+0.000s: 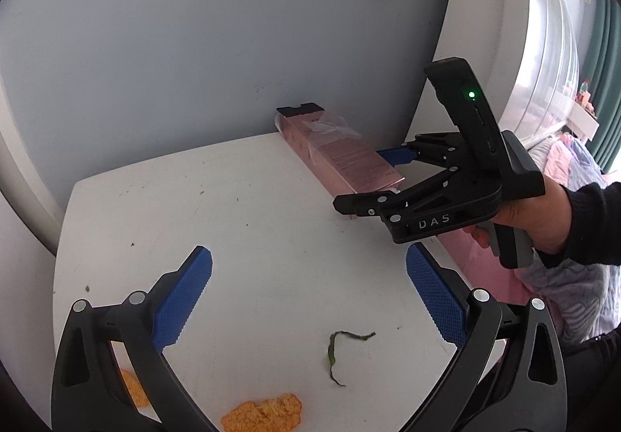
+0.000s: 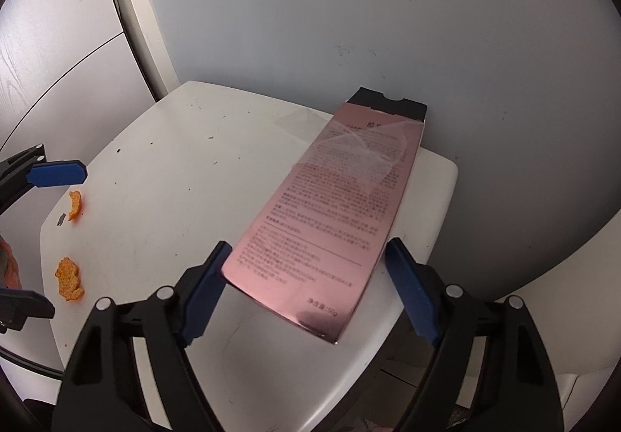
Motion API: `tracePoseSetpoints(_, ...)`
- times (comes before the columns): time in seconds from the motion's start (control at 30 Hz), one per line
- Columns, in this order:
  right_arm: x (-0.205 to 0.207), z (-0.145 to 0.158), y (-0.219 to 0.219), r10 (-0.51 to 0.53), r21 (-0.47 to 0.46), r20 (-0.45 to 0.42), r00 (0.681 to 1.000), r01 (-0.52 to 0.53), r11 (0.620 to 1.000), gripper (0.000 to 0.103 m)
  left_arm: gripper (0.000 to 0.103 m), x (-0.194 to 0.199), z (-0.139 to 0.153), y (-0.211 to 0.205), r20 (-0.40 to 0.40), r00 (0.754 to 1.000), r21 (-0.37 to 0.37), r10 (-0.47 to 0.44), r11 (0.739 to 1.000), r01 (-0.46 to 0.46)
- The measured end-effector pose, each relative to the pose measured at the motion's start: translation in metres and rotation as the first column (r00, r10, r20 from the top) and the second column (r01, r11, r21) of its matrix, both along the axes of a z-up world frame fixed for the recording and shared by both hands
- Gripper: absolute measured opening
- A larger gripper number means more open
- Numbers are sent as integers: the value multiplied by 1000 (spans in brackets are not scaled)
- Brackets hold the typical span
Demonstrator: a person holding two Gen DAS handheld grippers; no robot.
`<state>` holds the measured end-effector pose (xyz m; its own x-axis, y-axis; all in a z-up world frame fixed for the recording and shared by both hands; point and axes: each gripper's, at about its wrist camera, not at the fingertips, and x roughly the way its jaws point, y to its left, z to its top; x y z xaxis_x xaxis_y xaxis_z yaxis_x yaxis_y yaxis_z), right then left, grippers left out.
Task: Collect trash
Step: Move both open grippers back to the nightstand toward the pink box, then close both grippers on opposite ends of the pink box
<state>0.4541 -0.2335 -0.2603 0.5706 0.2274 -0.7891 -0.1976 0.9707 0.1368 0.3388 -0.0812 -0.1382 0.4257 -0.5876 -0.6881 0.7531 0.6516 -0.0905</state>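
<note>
While the white table (image 2: 163, 168) carries all the trash, the pink box (image 2: 330, 214) lies flat along its wall-side edge, black flap open at the far end, clear film crumpled on top; whether it holds anything can't be told. Right gripper (image 2: 306, 292) jaws straddle the box's near end, pads not visibly pressing. Left gripper (image 1: 306, 296) jaws spread wide over bare table, empty. Orange peel bits (image 1: 264, 414) and a green stem (image 1: 341, 354) lie near the table's front, one peel half-hidden behind the left finger.
</note>
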Motion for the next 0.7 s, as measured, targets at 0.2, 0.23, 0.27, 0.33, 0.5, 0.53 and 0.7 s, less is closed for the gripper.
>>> tracePoseSetpoints(0.2,4,0,0,13,16,6,1000,-13,1000,76,97,-4,-2,-5,-4,1000,-6,1,1000,-1)
tracePoseSetpoints(0.23,3,0,0,18,19,9,1000,-18,1000,75,97,-5,-2,-5,-1,1000,-5,-2,1000,2)
tracePoseSetpoints(0.27,2,1,0,25,20,12,1000,-25,999,74,97,-6,-2,-6,-1,1000,-5,-1,1000,1)
tracePoseSetpoints(0.33,-2,2,1,47,24,17,999,-47,999,72,97,-8,-1,-4,3,1000,-2,3,1000,-3)
tracePoseSetpoints(0.5,-12,7,6,136,39,39,990,-138,990,69,97,-12,-1,4,-2,1000,20,22,1000,-22)
tracePoseSetpoints(0.53,-14,7,7,153,39,40,987,-155,987,69,97,-14,0,5,-1,1000,27,23,999,-23)
tracePoseSetpoints(0.7,-22,8,14,239,42,50,970,-242,969,68,97,-19,4,6,5,1000,51,13,999,-13)
